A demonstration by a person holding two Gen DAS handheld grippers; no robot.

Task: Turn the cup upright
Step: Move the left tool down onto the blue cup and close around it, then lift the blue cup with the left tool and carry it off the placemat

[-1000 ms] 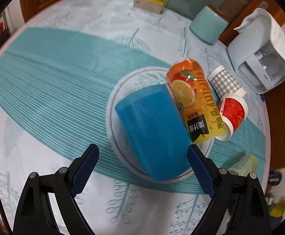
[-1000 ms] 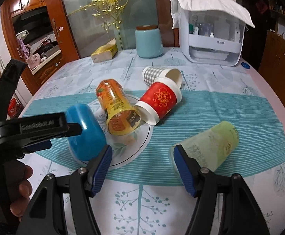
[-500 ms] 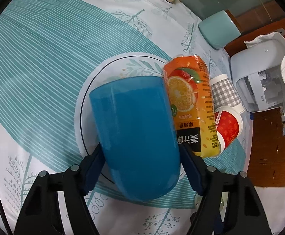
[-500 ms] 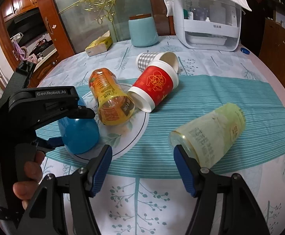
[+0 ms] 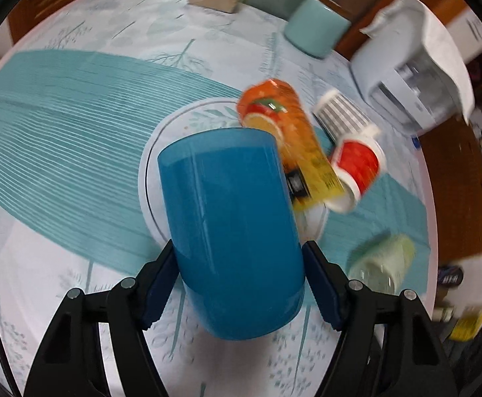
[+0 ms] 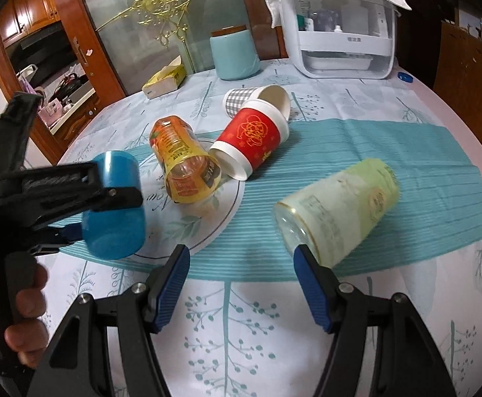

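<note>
My left gripper (image 5: 239, 281) is shut on the blue cup (image 5: 231, 218) and holds it on its side, lifted a little off the tablecloth. In the right wrist view the blue cup (image 6: 115, 211) sits in that gripper at the left. An orange juice cup (image 6: 183, 162), a red paper cup (image 6: 250, 139), a grey checked paper cup (image 6: 257, 97) and a pale green glass cup (image 6: 336, 208) all lie on their sides. My right gripper (image 6: 241, 281) is open and empty, just in front of the green cup's mouth.
A white dispenser box (image 6: 340, 29) with a cloth on top, a teal jar (image 6: 234, 53) and a yellow tissue box (image 6: 164, 79) stand at the table's far edge. A round printed circle (image 5: 161, 152) marks the cloth under the cups.
My left gripper closed around the blue cup and raised it off the cloth. My right gripper moved closer to the green cup and stayed open.
</note>
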